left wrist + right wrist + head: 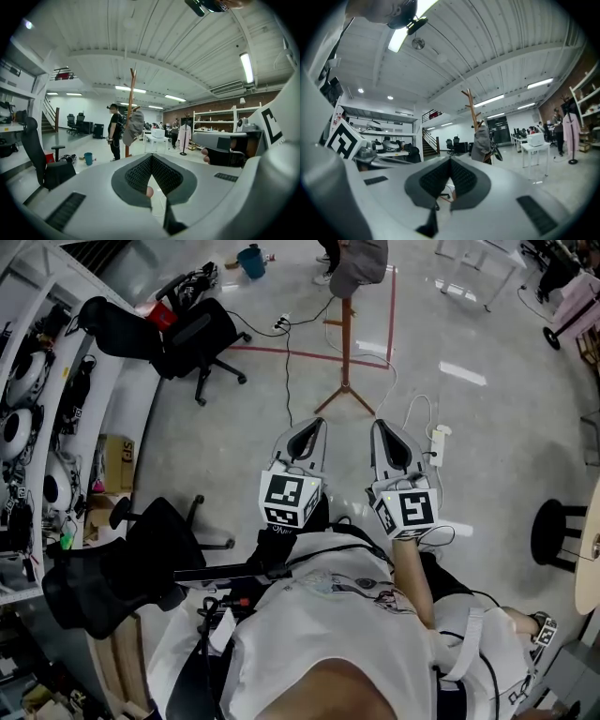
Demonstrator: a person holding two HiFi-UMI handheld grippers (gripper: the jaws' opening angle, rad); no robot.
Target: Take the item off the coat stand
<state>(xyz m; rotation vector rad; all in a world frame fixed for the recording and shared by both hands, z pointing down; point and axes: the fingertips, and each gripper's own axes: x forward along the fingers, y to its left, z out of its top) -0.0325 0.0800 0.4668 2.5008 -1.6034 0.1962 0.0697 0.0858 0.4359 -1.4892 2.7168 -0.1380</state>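
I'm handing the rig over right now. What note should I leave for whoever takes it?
Left gripper: shut, empty.
Right gripper: shut, empty.
Both are held in front of the body, side by side.
The grey item hangs on the coat stand, ahead across the floor, apart from both grippers.
Done: nothing yet.
Left: approach the stand, open a gripper, lift the item off.

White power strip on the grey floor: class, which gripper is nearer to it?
Right. The right gripper is just left of the white power strip; the left gripper is farther left again.
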